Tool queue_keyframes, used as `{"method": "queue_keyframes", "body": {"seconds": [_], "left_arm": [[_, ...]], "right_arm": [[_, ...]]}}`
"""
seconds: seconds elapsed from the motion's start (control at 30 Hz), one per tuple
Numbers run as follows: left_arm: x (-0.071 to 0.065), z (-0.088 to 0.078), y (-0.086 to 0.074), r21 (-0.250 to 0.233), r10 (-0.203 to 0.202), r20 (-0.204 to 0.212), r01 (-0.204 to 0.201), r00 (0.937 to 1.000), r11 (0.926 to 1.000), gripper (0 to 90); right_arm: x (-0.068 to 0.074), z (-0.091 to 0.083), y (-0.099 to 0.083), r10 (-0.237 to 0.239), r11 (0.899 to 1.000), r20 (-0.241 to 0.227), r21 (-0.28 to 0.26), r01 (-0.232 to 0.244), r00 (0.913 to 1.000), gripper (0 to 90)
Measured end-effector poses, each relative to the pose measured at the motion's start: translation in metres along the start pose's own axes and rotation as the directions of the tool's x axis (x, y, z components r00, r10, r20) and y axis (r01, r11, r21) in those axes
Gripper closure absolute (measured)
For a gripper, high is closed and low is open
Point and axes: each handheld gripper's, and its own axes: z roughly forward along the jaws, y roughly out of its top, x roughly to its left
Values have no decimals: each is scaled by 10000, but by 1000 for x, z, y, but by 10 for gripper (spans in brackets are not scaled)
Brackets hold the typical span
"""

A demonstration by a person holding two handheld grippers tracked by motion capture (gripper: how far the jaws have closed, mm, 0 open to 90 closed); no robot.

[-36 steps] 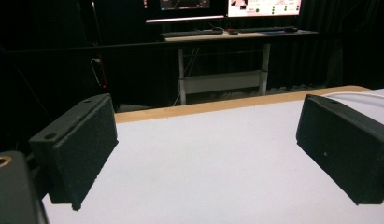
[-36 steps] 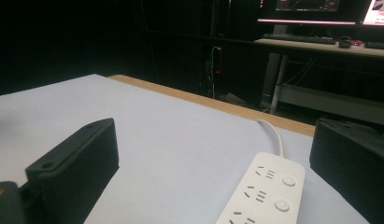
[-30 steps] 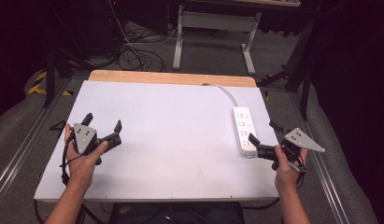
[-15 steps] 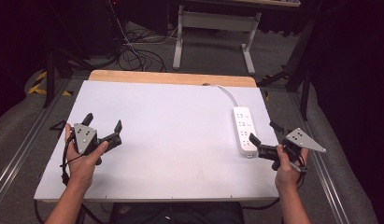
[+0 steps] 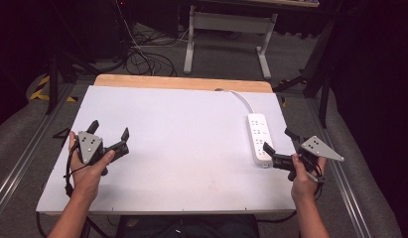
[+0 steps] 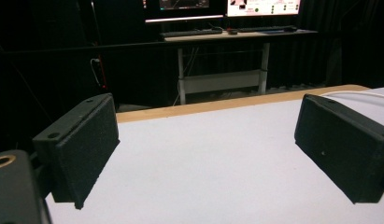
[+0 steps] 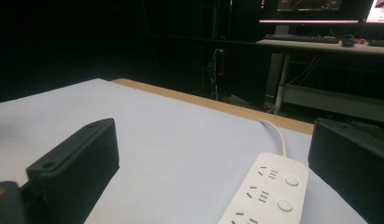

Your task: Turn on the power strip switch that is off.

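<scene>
A white power strip lies on the right side of the white table top, its white cord running off toward the far edge. In the right gripper view the strip sits between and just beyond the jaws, with its round switches facing up. My right gripper hovers open at the strip's near end, held by a hand at the table's right edge. My left gripper stands open over the left side of the table, nothing between its jaws. In the left gripper view the open gripper frames bare white surface.
A wooden strip borders the table's far edge. Beyond it stand a desk frame and tangled cables on the floor. A desk with monitors and a keyboard is in the dark background.
</scene>
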Motion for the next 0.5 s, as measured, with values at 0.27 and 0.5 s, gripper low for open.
{"method": "queue_keyframes", "body": {"seconds": [0.27,0.5], "left_arm": [[0,0,0,7,-19,-4,19,10000,10000,70],[0,0,0,13,-34,-3,34,10000,10000,70]], "right_arm": [[0,0,0,6,10000,-6,-36,-6,10000,24],[0,0,0,25,10000,-32,-27,-25,10000,24]]}}
